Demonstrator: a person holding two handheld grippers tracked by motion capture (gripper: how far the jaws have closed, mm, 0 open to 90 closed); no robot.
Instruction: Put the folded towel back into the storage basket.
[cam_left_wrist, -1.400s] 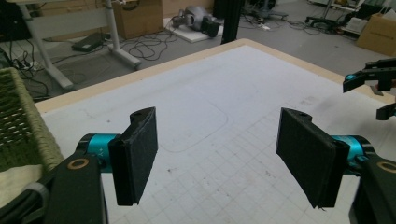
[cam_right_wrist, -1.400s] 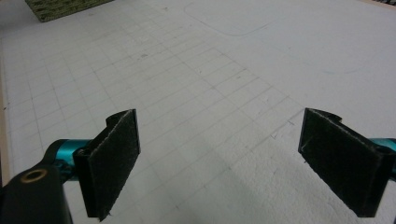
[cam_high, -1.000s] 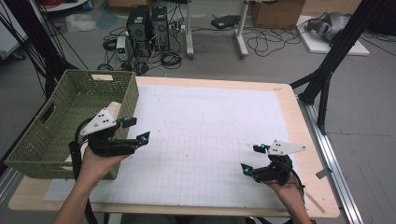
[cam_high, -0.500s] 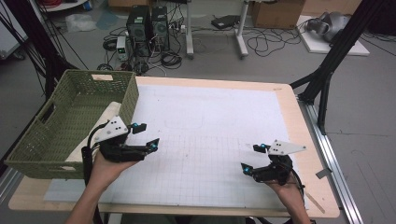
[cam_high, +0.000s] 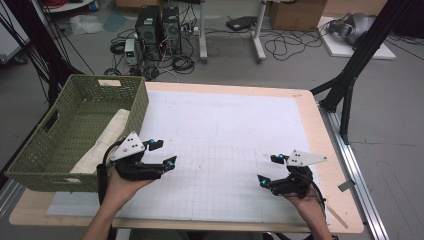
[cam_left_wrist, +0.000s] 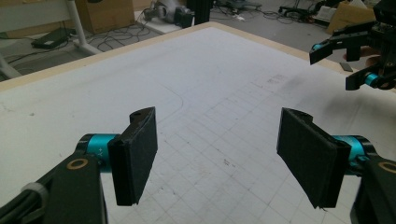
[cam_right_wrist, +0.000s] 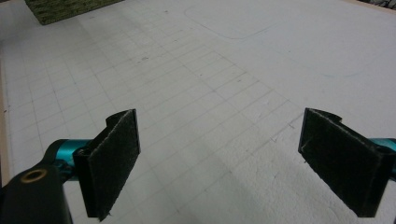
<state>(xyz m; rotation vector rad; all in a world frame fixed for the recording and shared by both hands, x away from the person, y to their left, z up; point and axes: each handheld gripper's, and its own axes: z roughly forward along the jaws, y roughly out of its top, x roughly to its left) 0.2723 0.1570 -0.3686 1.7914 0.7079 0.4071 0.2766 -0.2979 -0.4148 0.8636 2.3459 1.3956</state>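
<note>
A: Where are you holding your left gripper (cam_high: 159, 154)?

B: You're holding it over the white gridded table mat (cam_high: 225, 145), just beside the green woven plastic basket (cam_high: 75, 125), jaws standing wide apart with nothing between them.

A: And the basket?

B: It's sitting at the table's left edge, with a folded cream cloth (cam_high: 102, 142) lying inside.

A: Your right gripper (cam_high: 268, 170)?

B: It's hovering near the mat's right front, jaws gaping, gripping nothing.

green woven basket (cam_high: 75, 125), white gridded mat (cam_high: 225, 150), black tools
</note>
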